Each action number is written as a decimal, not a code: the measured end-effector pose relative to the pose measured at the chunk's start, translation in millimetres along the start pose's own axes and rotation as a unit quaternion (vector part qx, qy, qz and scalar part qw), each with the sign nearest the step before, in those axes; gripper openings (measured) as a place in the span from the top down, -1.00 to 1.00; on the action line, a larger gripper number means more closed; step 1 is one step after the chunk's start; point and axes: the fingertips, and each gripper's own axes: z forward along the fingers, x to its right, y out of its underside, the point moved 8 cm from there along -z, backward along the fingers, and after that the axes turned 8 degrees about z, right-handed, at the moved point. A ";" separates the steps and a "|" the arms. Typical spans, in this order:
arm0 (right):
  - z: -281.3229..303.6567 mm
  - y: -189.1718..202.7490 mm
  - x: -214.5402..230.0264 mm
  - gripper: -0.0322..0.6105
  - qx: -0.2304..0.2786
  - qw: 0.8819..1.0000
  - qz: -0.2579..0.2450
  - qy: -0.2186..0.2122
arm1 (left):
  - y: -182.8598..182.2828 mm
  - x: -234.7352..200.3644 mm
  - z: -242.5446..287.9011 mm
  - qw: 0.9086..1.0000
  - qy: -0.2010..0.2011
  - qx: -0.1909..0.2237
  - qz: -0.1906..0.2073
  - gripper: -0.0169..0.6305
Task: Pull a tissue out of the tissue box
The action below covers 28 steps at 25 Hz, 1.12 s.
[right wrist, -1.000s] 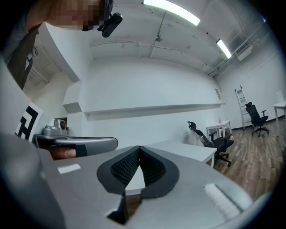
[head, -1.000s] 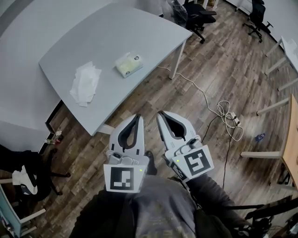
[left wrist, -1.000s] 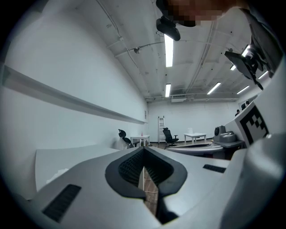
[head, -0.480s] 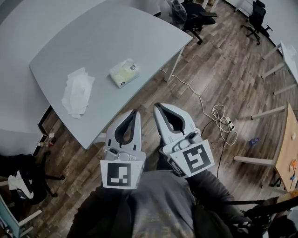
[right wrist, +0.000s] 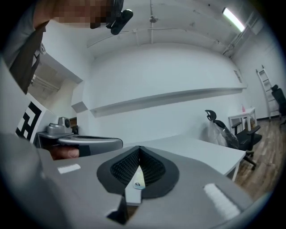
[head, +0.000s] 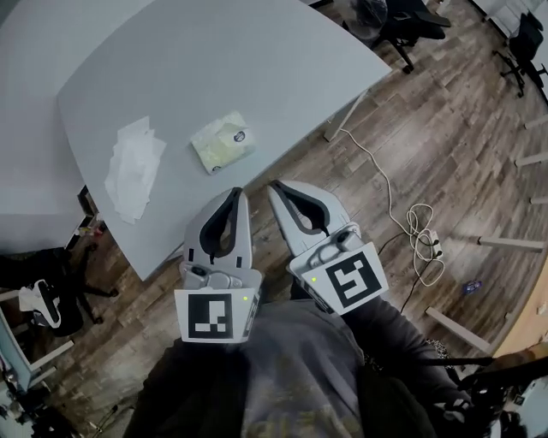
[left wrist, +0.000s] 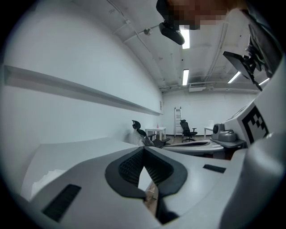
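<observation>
A pale yellow-green tissue box (head: 223,142) lies on the grey table (head: 257,68), near its front edge. A pile of loose white tissues (head: 133,167) rests to its left. My left gripper (head: 237,193) and right gripper (head: 276,185) are held side by side close to my body. Their tips are just short of the table edge, below the box. Both are shut with nothing between the jaws. In the left gripper view the left gripper (left wrist: 144,149) has its tips meeting. The right gripper (right wrist: 139,148) shows the same in its own view, with a sliver of the box (right wrist: 136,180) behind the jaws.
A white cable with a power strip (head: 424,242) trails over the wooden floor at the right, past the table leg (head: 342,124). Office chairs (head: 407,17) stand beyond the table's far corner. A dark chair (head: 43,291) stands at the left under the table edge.
The table and tissue box have drawn nearer to my grippers and shifted in the head view. Both grippers stay shut, side by side.
</observation>
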 end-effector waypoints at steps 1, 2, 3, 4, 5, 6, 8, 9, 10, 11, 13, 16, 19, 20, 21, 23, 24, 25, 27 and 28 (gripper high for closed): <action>6.3 -1.9 10.5 0.89 -0.006 1.000 0.003 -0.013 | 0.3 1.9 10.1 1.000 -0.009 -0.008 -0.001 0.96; 12.4 -3.8 19.8 0.89 -0.011 1.000 0.004 -0.027 | 0.2 3.4 18.9 1.000 -0.020 -0.014 -0.002 0.96; 18.7 -5.8 27.7 0.89 -0.015 0.999 0.004 -0.040 | -0.7 3.7 26.4 0.999 -0.033 -0.016 -0.005 0.96; 25.4 -8.7 33.9 0.89 -0.017 0.998 0.002 -0.054 | -1.9 3.0 32.6 0.999 -0.047 -0.017 -0.007 0.96; 32.5 -12.5 38.8 0.89 -0.018 0.998 0.000 -0.066 | -3.0 1.4 37.4 0.998 -0.058 -0.018 -0.009 0.96; 39.3 -16.0 42.8 0.89 -0.018 0.997 -0.002 -0.076 | -3.9 -0.7 41.2 0.997 -0.067 -0.021 -0.009 0.96; 52.0 -22.8 49.1 0.89 -0.018 0.996 -0.005 -0.091 | -6.4 -6.4 47.2 0.996 -0.079 -0.027 -0.006 0.96; 58.8 -26.9 51.5 0.89 -0.017 0.995 -0.007 -0.098 | -8.2 -10.2 50.3 0.996 -0.086 -0.028 -0.005 0.96; 65.9 -29.9 53.7 0.89 -0.018 0.994 -0.010 -0.106 | -9.2 -14.2 53.1 0.995 -0.094 -0.029 -0.005 0.96; 72.9 -31.2 55.6 0.89 -0.020 0.993 -0.013 -0.115 | -8.8 -18.1 55.7 0.994 -0.102 -0.031 -0.006 0.96; 87.5 -29.6 59.0 0.89 -0.028 0.991 -0.018 -0.131 | -2.6 -26.8 60.7 0.992 -0.117 -0.037 -0.013 0.96; 109.5 -15.3 64.2 0.86 -0.045 0.988 -0.021 -0.146 | 16.3 -41.2 71.5 0.990 -0.128 -0.047 -0.032 0.96; 132.3 4.7 71.6 0.83 -0.070 0.984 -0.024 -0.163 | 39.1 -54.0 86.4 0.988 -0.135 -0.057 -0.052 0.96; 138.6 12.6 74.2 0.82 -0.080 0.982 -0.022 -0.167 | 46.8 -57.7 91.1 0.987 -0.138 -0.062 -0.058 0.96; 144.5 20.4 77.0 0.81 -0.090 0.981 -0.019 -0.170 | 54.2 -61.4 95.7 0.986 -0.140 -0.067 -0.064 0.96; 156.1 34.6 83.9 0.78 -0.105 0.980 -0.016 -0.168 | 67.5 -69.4 105.1 0.984 -0.143 -0.077 -0.073 0.96; 162.3 41.1 87.4 0.77 -0.110 0.980 -0.019 -0.166 | 73.3 -73.5 109.3 0.983 -0.145 -0.079 -0.075 0.96; 168.0 47.2 90.3 0.77 -0.114 0.979 -0.022 -0.165 | 79.0 -76.7 112.5 0.982 -0.148 -0.082 -0.078 0.96; 176.5 58.8 94.3 0.77 -0.126 0.978 -0.024 -0.166 | 89.6 -80.5 115.6 0.981 -0.152 -0.091 -0.084 0.96; 179.8 64.1 95.9 0.76 -0.132 0.977 -0.025 -0.166 | 94.0 -82.1 116.5 0.980 -0.154 -0.096 -0.086 0.96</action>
